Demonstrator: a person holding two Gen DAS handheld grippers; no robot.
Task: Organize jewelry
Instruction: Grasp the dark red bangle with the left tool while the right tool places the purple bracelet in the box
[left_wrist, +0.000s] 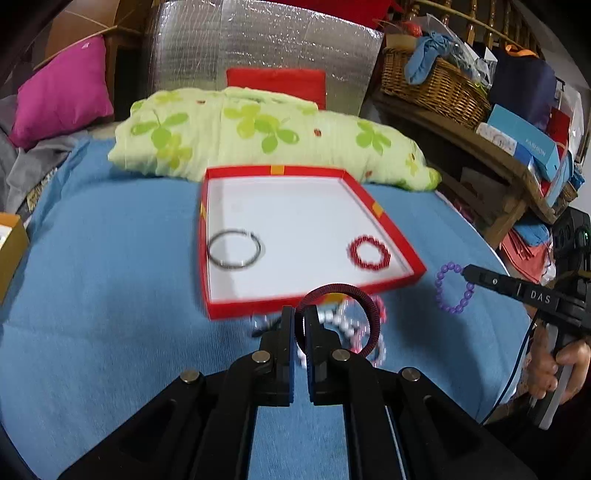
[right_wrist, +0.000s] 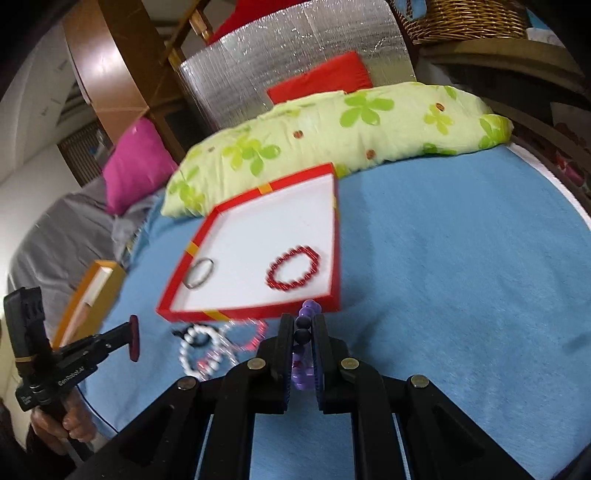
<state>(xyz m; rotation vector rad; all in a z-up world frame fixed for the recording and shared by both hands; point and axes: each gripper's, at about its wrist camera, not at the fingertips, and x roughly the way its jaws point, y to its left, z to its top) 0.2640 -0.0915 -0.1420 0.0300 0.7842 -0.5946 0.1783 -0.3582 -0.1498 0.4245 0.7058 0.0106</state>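
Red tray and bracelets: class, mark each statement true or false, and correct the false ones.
1. Two bracelets lie inside the red tray. True: a dark ring and a red beaded bracelet.
2. The left claw is empty. False: it is shut on a dark red bangle.
3. The right claw holds a purple beaded bracelet. True.
4. The tray sits on a bare wooden floor. False: it rests on a blue blanket.
5. A white beaded bracelet lies outside the tray. True.
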